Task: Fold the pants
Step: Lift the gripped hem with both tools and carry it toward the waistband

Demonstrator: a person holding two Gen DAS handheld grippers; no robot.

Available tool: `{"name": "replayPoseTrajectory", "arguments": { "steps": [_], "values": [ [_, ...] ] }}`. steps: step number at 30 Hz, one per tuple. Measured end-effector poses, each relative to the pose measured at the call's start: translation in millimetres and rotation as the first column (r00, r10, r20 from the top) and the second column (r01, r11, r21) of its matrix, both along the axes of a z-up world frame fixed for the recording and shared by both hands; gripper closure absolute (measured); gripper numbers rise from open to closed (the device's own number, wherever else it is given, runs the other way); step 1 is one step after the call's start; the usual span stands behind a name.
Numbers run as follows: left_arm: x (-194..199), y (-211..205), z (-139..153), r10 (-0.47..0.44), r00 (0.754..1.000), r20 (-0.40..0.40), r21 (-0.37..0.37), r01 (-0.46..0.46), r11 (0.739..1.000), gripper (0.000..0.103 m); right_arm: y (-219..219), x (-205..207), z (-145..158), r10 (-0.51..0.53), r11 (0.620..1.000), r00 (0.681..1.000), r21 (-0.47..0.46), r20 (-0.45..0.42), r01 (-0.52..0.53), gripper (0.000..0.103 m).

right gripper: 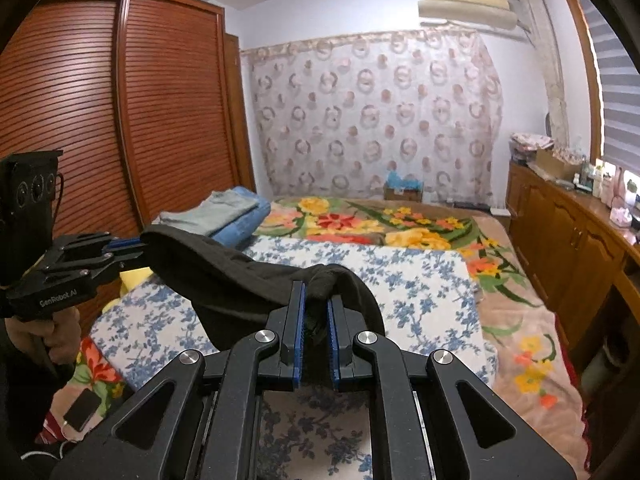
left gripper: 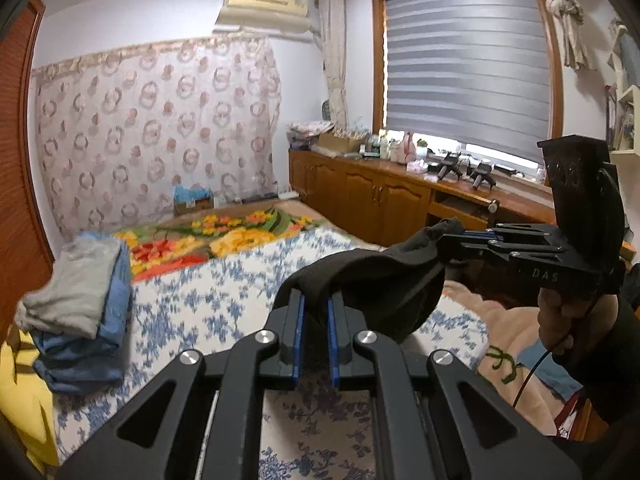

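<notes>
Both tongs level, left tongs (left gripper: 316,304) and right tongs (right gripper: 316,304) clamping black pants (right gripper: 224,276) aloft.

The lower part of the black pants (left gripper: 372,280) drops behind the left gripper (left gripper: 316,308) linkage, so its length and legs are hidden. In the right wrist view the pants (right gripper: 240,276) likewise vanish behind the right gripper (right gripper: 316,308). The stack of folded clothes (left gripper: 80,304) at the left edge of the bed (left gripper: 224,292) is blurred. Small items on the wooden cabinet (left gripper: 384,176) by the window are too small to identify
</notes>
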State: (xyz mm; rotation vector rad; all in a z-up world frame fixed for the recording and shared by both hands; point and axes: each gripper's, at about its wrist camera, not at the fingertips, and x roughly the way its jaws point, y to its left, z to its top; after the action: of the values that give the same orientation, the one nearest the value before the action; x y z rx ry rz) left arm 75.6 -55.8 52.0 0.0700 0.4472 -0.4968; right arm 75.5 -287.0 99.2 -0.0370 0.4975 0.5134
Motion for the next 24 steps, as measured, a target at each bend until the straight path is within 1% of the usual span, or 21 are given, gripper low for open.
{"name": "replayPoseTrajectory", "arguments": {
  "steps": [8,10,13,15,19,23,24],
  "values": [
    [37,10,-63,0.024,0.99,-0.14,-0.011,-0.026,1.0,0.096,11,37,-61,0.028,0.999,0.989,-0.018,-0.142,-0.031,0.096],
    [46,12,-70,0.032,0.987,-0.155,-0.017,-0.035,0.999,0.096,16,49,-71,0.037,0.999,0.985,-0.016,-0.169,-0.04,0.096],
    [63,18,-73,0.049,0.984,-0.174,-0.029,-0.055,0.998,0.096,26,68,-73,0.051,0.998,0.983,-0.035,-0.177,-0.059,0.096],
    [84,18,-64,0.059,0.984,-0.167,-0.021,-0.063,0.998,0.096,37,82,-64,0.074,0.995,0.985,-0.055,-0.157,-0.084,0.096],
    [120,18,-39,0.076,0.991,-0.114,0.012,-0.075,0.997,0.096,60,124,-33,0.092,0.989,0.993,-0.107,-0.074,-0.1,0.096],
    [158,24,0,0.101,0.994,-0.048,0.011,-0.101,0.995,0.096,70,170,-1,0.076,0.991,0.997,-0.106,-0.008,-0.076,0.096],
    [168,26,17,0.097,0.995,-0.016,0.003,-0.097,0.995,0.096,70,180,8,0.075,0.993,0.997,-0.095,0.008,-0.074,0.096]
  ]
}}
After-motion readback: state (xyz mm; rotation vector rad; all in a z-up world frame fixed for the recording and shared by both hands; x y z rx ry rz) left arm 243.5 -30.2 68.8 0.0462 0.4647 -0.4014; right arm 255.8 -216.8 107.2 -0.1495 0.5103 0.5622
